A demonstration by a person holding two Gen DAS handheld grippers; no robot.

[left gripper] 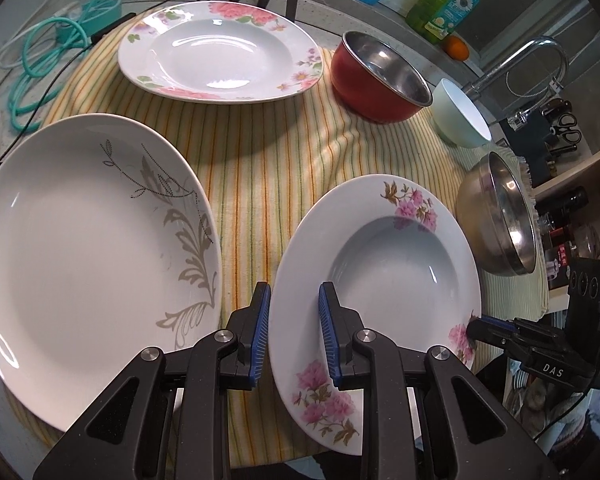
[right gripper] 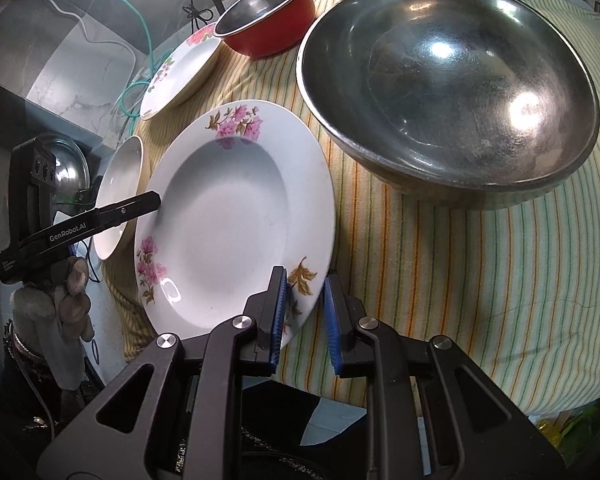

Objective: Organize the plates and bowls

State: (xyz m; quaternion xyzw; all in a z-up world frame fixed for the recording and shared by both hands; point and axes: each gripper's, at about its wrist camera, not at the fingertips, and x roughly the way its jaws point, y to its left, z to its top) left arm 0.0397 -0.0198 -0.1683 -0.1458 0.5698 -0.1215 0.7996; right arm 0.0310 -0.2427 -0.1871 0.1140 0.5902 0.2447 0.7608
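A deep plate with pink flowers [left gripper: 380, 276] lay near the front edge of a striped cloth [left gripper: 260, 160]. The left gripper [left gripper: 294, 332] and the right gripper [right gripper: 305, 314] each straddled opposite rims with jaws part open, not yet clamped, probably to lift it evenly. A grey-leaf plate [left gripper: 80, 264] sat beside it and a steel bowl [right gripper: 448, 92] beyond.
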